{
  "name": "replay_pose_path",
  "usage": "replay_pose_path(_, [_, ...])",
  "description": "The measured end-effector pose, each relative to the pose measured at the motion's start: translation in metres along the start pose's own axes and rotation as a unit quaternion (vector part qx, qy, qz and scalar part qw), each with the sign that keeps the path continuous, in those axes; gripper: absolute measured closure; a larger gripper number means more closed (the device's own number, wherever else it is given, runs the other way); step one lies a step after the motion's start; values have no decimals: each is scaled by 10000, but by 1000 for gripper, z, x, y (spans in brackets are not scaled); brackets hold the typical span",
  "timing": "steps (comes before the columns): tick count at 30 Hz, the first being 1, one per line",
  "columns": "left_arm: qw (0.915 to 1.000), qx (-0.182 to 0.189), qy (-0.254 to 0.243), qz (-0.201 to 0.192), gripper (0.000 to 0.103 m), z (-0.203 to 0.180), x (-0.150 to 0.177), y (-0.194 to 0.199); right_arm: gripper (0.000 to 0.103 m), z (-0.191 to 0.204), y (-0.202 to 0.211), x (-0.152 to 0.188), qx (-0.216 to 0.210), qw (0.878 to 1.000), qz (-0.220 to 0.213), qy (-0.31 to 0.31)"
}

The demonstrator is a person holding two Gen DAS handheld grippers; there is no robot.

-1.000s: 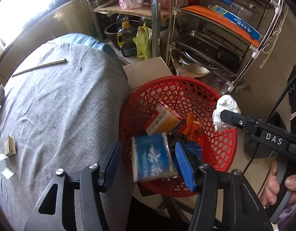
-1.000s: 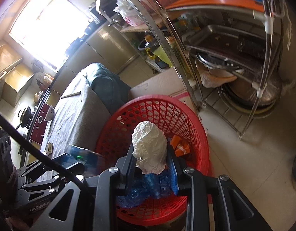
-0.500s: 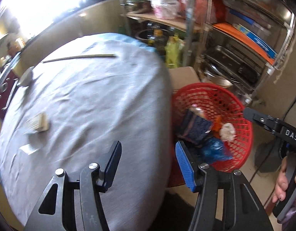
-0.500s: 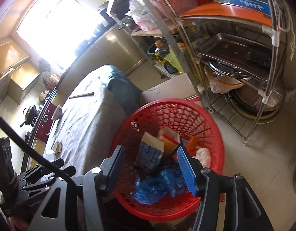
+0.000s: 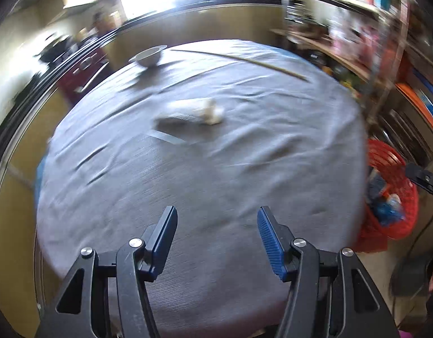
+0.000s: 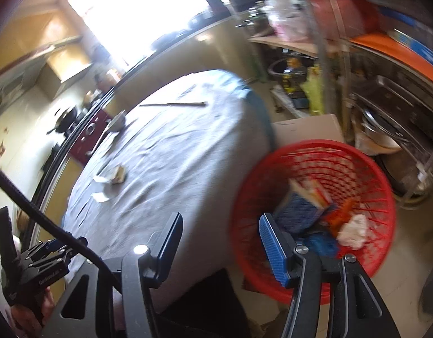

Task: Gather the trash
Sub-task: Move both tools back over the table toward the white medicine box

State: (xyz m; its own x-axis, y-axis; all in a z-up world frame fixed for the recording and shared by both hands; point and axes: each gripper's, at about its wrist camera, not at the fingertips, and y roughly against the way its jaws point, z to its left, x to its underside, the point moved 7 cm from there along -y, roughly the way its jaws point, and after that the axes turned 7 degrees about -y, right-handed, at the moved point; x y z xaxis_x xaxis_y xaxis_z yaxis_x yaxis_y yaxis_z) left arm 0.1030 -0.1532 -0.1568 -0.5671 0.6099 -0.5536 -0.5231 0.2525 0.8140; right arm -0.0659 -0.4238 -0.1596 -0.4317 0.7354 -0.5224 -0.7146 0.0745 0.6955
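Note:
My left gripper [image 5: 216, 235] hangs open and empty over the near part of a round table with a grey cloth [image 5: 244, 174]. Pale crumpled scraps [image 5: 198, 111] lie at the table's middle, well ahead of it. My right gripper [image 6: 220, 242] is open with nothing between its fingers, above the table's edge and the red mesh basket [image 6: 323, 157]. In the basket lie a white paper wad [image 6: 354, 231], a blue packet [image 6: 300, 211], an orange wrapper and a blue bag. The same scraps [image 6: 116, 174] show on the table in the right wrist view.
A long thin stick [image 5: 244, 60] and a white bowl [image 5: 148, 56] lie at the table's far side. A metal rack [image 6: 385, 90] with pans and bottles stands behind the basket, with a cardboard box [image 6: 306, 128] beside it. The basket [image 5: 390, 186] sits on the floor at the table's right.
The right gripper opened and dropped the white wad into the basket, then drew back toward the table. The left gripper swung left from the basket to over the table.

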Motion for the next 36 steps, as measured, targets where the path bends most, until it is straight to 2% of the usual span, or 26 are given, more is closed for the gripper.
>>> replay_pose_path(7, [9962, -602, 627, 91, 43, 73, 20, -5, 42, 80, -29, 16, -352, 9965, 297, 701])
replay_pose_path(11, [9923, -930, 812, 83, 43, 103, 27, -7, 42, 107, -43, 29, -491, 9928, 467, 985])
replay_pose_path(15, [9903, -1090, 853, 86, 43, 118, 32, -7, 42, 123, -58, 40, -514, 9894, 662, 1188])
replay_pose_path(28, [9892, -1059, 986, 221, 43, 141, 35, -22, 42, 165, -87, 45, -671, 9836, 772, 1489])
replay_pose_path(33, [9890, -1055, 992, 300, 43, 147, 31, -31, 43, 168, -97, 43, -745, 9851, 536, 1457])
replay_pose_path(36, [9894, -979, 1010, 360, 43, 149, 26, -39, 43, 171, -105, 40, -538, 9829, 170, 1755])
